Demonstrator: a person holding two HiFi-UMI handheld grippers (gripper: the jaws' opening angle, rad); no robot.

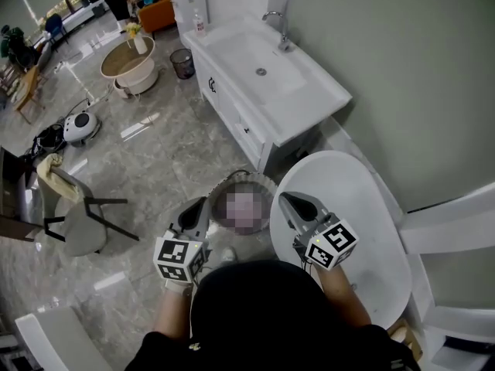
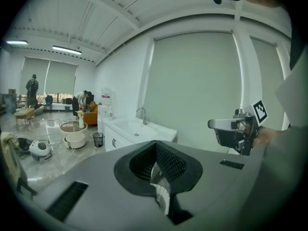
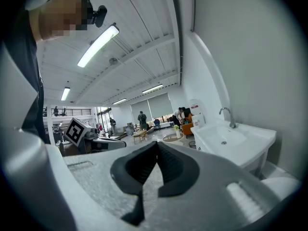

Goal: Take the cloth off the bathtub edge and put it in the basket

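While L gripper (image 1: 198,205) & R gripper (image 1: 286,199) hang shut, empty, by basket (image 1: 255,176), no cloth shows on tub (image 1: 356,199) edge; keep clear of rims.

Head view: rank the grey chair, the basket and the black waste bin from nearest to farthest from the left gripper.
1. The basket, just right of the left gripper.
2. The grey chair, off to its left.
3. The black waste bin, far ahead by the sink cabinet.
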